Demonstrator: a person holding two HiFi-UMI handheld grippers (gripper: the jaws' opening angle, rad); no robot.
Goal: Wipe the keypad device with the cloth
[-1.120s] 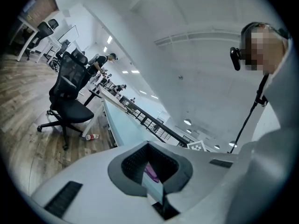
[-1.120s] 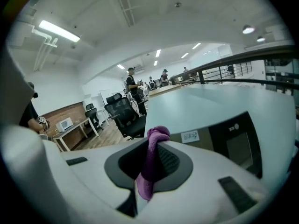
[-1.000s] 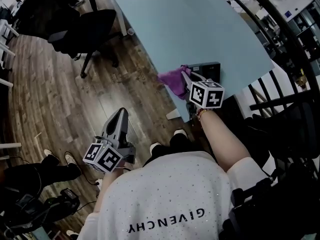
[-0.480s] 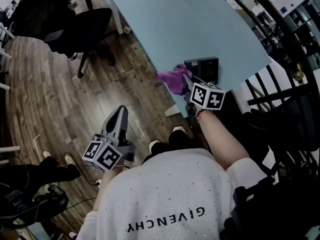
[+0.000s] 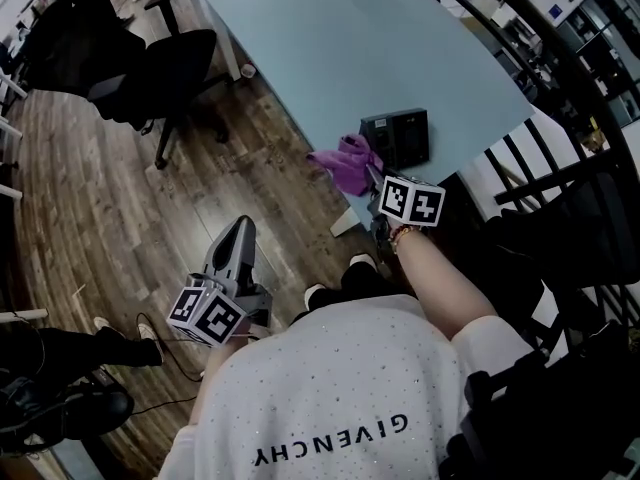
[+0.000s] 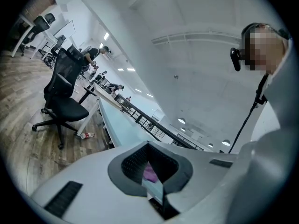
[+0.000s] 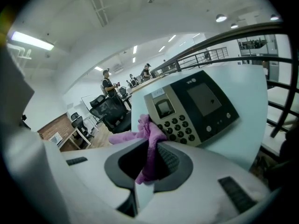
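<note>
The bunched purple cloth [image 5: 343, 158] has slid off the dark rectangular keypad device [image 5: 397, 138], now bare near the edge of the pale blue table [image 5: 330, 48]. The right gripper [image 5: 372, 175] pinches the cloth. The device lies just beyond at one o'clock, keypad end nearest. The left gripper [image 5: 240, 230], closed and empty, hangs far off at seven o'clock.

A pale blue surface [image 5: 330, 48] stands on the wooden floor [image 5: 100, 198]; a dark keypad device [image 5: 396, 138] lies near its corner.

Head view steeply down on table [image 5: 350, 48], right gripper view near it, left gripper view farther
</note>
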